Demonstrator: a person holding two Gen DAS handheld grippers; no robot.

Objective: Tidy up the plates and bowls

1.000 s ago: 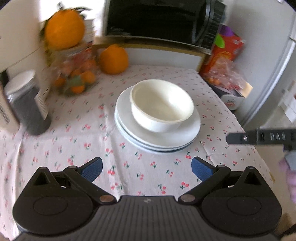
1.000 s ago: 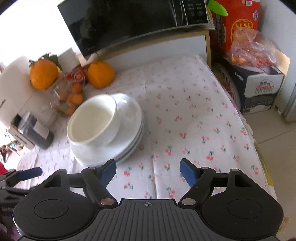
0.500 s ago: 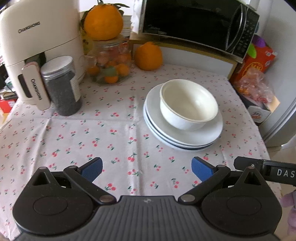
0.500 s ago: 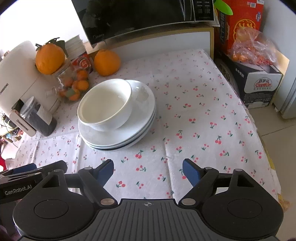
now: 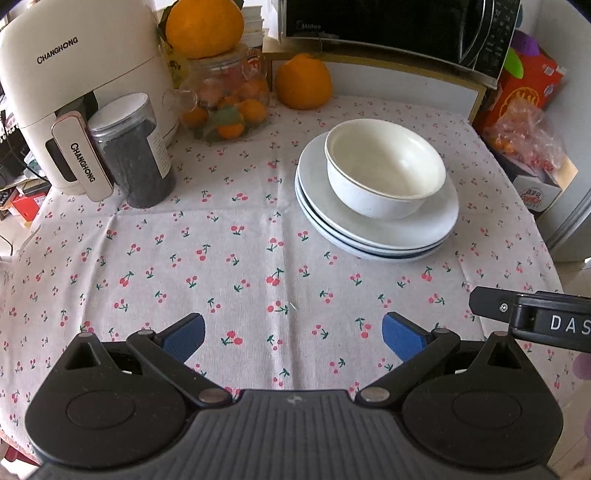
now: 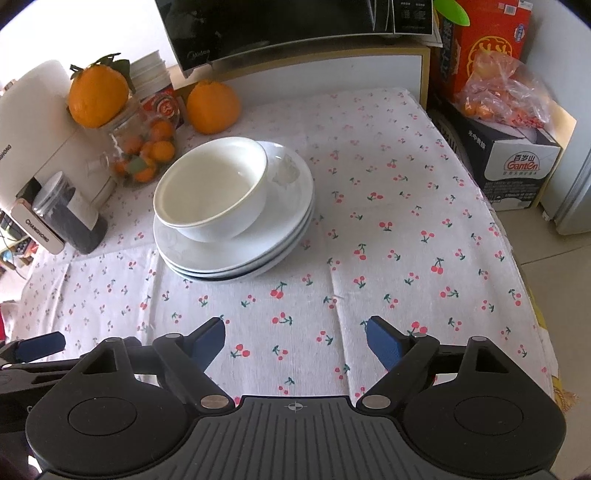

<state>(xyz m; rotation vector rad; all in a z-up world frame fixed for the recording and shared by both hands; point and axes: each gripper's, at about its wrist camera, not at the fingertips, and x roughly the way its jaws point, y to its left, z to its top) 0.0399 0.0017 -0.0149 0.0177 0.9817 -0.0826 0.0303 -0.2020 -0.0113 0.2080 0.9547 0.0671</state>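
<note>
A white bowl (image 5: 384,170) sits on a stack of white plates (image 5: 424,230) on the cherry-print tablecloth. It also shows in the right wrist view: the bowl (image 6: 210,188) on the plates (image 6: 288,229). My left gripper (image 5: 293,338) is open and empty, held back over the cloth near the table's front, well short of the stack. My right gripper (image 6: 295,339) is open and empty, also near the front edge, with the stack ahead and to its left.
A white air fryer (image 5: 74,74), a dark jar (image 5: 136,151), a glass jar of small oranges (image 5: 225,107) and a large orange (image 5: 303,81) stand at the back left. A microwave (image 5: 399,26) is behind. Boxes and bagged fruit (image 6: 506,122) stand off the table's right edge.
Both grippers have drawn back from the stack and stayed open. The left view has swung left, bringing the air fryer and jars into sight. The bowl and plates have not moved.
</note>
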